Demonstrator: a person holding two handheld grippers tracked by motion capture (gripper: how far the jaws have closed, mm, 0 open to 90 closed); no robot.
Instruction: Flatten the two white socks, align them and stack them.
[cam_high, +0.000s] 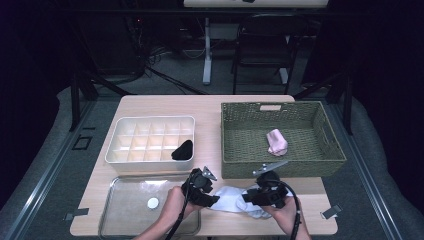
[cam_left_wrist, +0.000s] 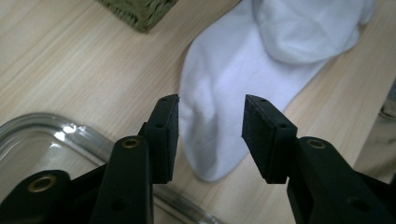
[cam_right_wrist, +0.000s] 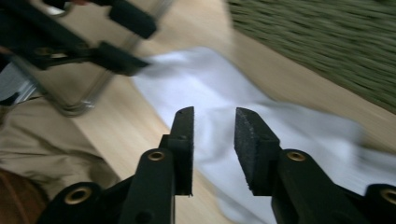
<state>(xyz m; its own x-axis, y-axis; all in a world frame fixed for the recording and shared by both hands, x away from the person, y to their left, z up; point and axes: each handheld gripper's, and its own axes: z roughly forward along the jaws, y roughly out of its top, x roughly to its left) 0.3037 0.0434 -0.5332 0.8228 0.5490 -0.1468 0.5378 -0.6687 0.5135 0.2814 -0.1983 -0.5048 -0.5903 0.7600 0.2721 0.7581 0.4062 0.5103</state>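
I'm hovering both grippers over the white sock (cam_high: 235, 199), which is lying flat on the near edge of the surface (cam_high: 210, 125), just in front of the woven basket (cam_high: 235, 165). The left gripper (cam_left_wrist: 211, 122) is standing open over the toe end, nothing pinched; the right gripper (cam_right_wrist: 214, 125) is parted too, above the cloth. I'm judging it light, limp and floppy, so I'm aiming to pinch a bunched fold rather than the thin edge.

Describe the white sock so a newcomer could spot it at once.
Start at the woven green basket on the table's right half. On the bare wood just in front of it, between the two grippers, lies the white sock, flat and crumpled. The basket's own bundle is pink; the divided box's is black.
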